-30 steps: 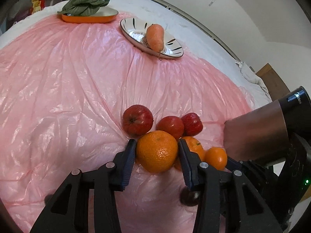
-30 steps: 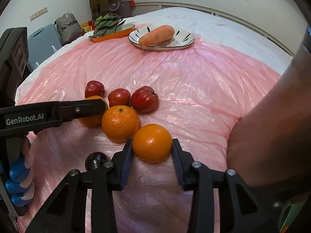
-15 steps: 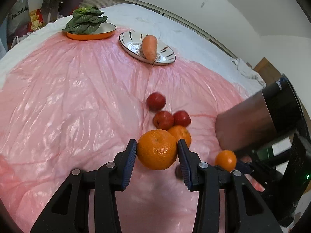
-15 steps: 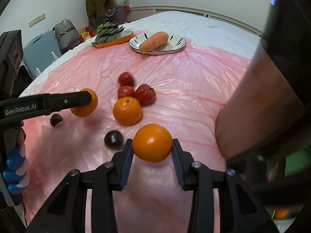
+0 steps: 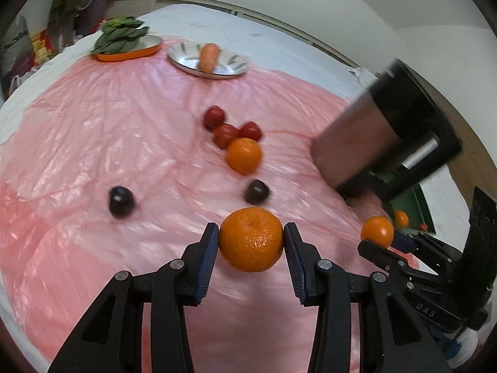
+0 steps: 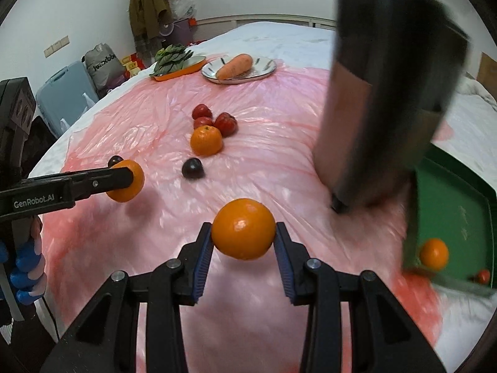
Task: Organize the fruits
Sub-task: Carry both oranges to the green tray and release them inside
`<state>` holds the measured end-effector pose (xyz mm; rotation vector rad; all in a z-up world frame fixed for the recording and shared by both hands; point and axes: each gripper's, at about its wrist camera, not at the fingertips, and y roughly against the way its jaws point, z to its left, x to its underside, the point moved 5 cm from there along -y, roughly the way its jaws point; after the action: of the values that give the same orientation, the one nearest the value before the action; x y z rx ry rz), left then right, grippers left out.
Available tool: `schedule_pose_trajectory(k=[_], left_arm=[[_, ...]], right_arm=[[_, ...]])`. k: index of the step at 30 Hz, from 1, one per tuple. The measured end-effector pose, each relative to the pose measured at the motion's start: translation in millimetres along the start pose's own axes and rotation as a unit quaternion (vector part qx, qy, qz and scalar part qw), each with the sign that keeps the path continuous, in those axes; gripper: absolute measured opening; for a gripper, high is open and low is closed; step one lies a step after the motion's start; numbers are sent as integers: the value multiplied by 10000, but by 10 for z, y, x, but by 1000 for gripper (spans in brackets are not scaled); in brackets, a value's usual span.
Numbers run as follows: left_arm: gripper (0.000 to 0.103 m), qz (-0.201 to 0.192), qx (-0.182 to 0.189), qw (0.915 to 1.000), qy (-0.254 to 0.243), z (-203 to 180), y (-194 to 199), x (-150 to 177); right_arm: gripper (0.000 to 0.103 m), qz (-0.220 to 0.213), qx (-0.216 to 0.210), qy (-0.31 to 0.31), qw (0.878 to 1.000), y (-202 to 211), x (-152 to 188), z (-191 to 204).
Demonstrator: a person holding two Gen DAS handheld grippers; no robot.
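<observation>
My left gripper is shut on an orange and holds it above the pink sheet. My right gripper is shut on another orange, also lifted; it shows in the left wrist view too. On the sheet lie a third orange, three red apples behind it and two dark plums. A green tray at the right holds an orange and a small red fruit.
A tall dark cylinder stands at the right, between the fruit and the green tray. At the back are a plate with a carrot and an orange dish of leafy greens. The bed's white cover surrounds the sheet.
Both grippers have lifted their oranges off the pile and pulled back toward me. Two dark plums have come into view. The green tray has come into the right wrist view.
</observation>
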<state>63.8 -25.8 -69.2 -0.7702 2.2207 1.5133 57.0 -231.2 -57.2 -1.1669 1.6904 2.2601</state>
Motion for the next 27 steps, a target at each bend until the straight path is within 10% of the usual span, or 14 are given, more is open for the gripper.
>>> schedule_pose_trajectory(k=[27], left_arm=[[37,356,870,9816,-1665,-2385,-528,237]], right_arm=[[44,-455,1034,-1368,9841,889,689,-1933]])
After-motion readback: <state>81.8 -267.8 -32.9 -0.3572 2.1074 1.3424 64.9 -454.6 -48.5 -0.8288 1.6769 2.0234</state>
